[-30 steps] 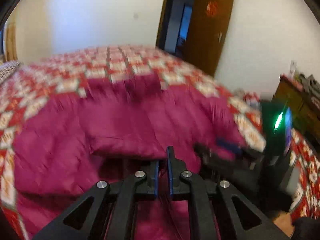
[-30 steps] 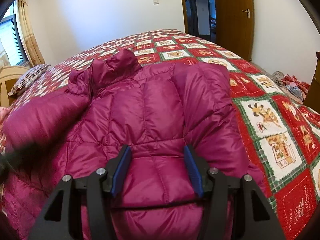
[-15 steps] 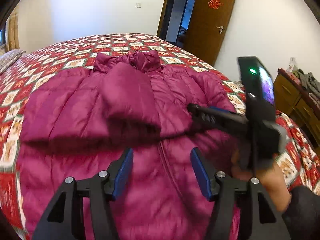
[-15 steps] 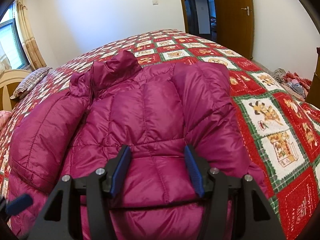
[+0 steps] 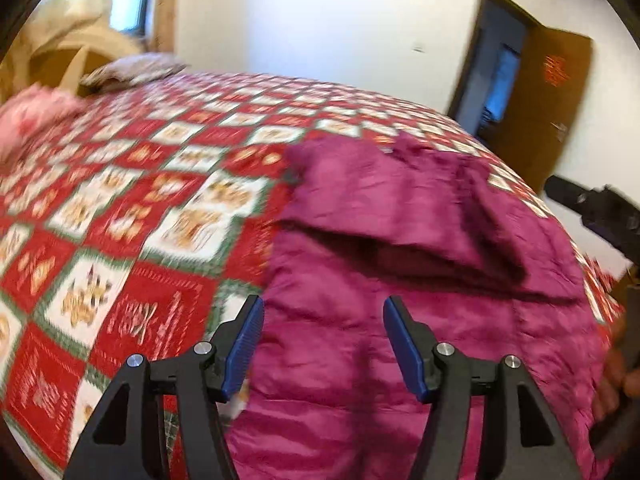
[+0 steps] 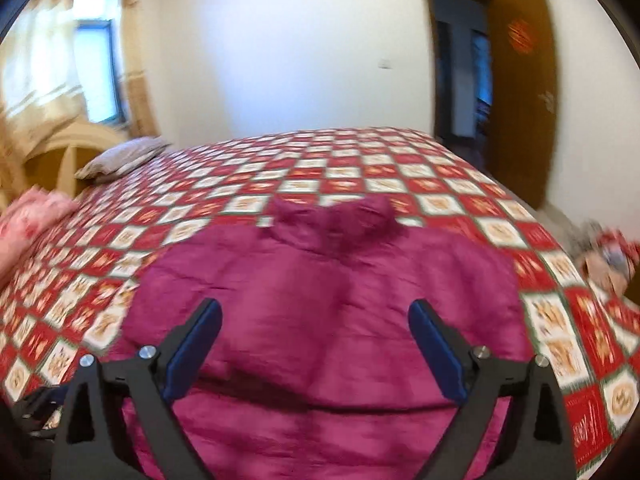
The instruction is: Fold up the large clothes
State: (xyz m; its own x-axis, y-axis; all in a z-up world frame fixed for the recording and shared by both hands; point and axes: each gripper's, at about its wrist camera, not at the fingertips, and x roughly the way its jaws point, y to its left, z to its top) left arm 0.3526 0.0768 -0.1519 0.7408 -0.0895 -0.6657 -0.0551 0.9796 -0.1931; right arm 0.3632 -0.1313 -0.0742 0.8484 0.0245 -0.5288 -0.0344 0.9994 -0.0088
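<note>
Magenta jacket (image 6: pixel 320 312) flat on the quilt (image 6: pixel 360 184) of the bed, collar (image 6: pixel 332 220) toward the far wall, both sleeves folded in over the front. In the left view, one folded sleeve (image 5: pixel 400 216) crossing the chest, jacket's edge just beside bare quilt (image 5: pixel 120 240).

Left gripper (image 5: pixel 323 344) above the jacket's lower left part, jaws apart and opening, nothing pinched; fabric seen between the blue pads (image 5: pixel 244 344) but not pressed. Right gripper (image 6: pixel 314 344) above the jacket's lower middle, jaws wide and opening, pads clear of the cloth. In the left view, right gripper (image 5: pixel 592 208) at the right edge, a hand (image 5: pixel 616 368) below it.

Quilt: red, white and green squares with small pictures; any lettering too blurred to read. Brown door (image 6: pixel 524 92) open at the far right, carrying a round red paper emblem (image 6: pixel 522 36), character unreadable. Pillow (image 6: pixel 120 160) at the bed's far left by the headboard (image 6: pixel 60 152); curtained window (image 6: pixel 96 68) behind.
</note>
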